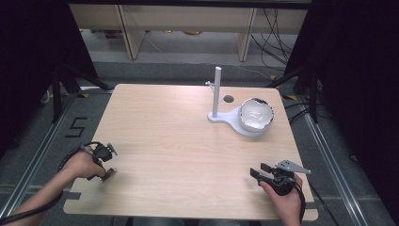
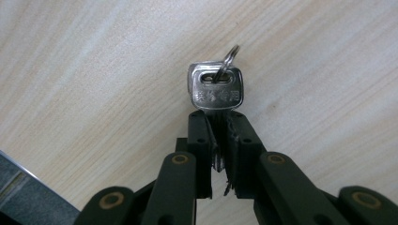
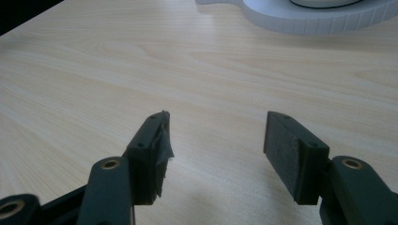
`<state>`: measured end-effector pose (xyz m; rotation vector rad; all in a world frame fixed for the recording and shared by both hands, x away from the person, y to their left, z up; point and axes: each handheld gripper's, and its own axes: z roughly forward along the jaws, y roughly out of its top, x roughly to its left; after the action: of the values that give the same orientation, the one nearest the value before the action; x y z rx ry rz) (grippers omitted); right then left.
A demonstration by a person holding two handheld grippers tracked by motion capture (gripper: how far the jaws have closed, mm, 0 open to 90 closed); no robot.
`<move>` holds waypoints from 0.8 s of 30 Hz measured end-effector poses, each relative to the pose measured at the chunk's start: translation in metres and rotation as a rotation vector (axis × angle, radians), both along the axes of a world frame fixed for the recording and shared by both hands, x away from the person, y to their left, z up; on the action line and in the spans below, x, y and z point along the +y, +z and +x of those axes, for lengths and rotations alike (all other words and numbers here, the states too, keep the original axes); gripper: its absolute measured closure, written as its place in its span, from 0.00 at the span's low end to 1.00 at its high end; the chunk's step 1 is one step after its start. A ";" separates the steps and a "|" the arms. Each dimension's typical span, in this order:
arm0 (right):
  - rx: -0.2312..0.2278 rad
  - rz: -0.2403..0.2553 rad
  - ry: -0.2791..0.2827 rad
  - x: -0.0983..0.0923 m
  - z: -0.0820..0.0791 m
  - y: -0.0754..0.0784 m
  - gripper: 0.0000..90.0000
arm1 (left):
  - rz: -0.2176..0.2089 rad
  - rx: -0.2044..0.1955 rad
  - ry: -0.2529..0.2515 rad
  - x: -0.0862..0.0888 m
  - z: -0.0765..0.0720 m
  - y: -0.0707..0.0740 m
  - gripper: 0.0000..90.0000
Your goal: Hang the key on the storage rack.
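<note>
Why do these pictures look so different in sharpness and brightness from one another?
High view: table evenly lit, dark surroundings, the bowl glares white. Left gripper view: the key is sharp with a soft sheen, while the left gripper nearest the lens blurs. Right gripper view: right gripper pads crisp, the white stand beyond softens.
</note>
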<state>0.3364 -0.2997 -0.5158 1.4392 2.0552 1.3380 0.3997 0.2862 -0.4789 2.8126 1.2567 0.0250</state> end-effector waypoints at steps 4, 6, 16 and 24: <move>-0.005 0.003 0.021 -0.001 0.000 0.000 0.47 | 0.002 -0.007 -0.005 0.000 0.000 0.004 0.90; -0.002 0.006 0.020 -0.001 -0.001 0.001 0.47 | -0.004 -0.016 0.000 -0.001 -0.001 0.005 0.90; -0.009 -0.021 -0.004 0.001 0.001 -0.001 0.47 | -0.011 -0.074 -0.040 0.003 0.001 0.024 0.90; 0.000 -0.006 0.009 0.000 0.000 0.000 0.47 | -0.054 -0.148 -0.041 -0.005 0.005 0.045 0.90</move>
<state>0.3366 -0.2993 -0.5158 1.4294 2.0668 1.3346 0.4052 0.2813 -0.4335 2.7326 1.1497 0.1897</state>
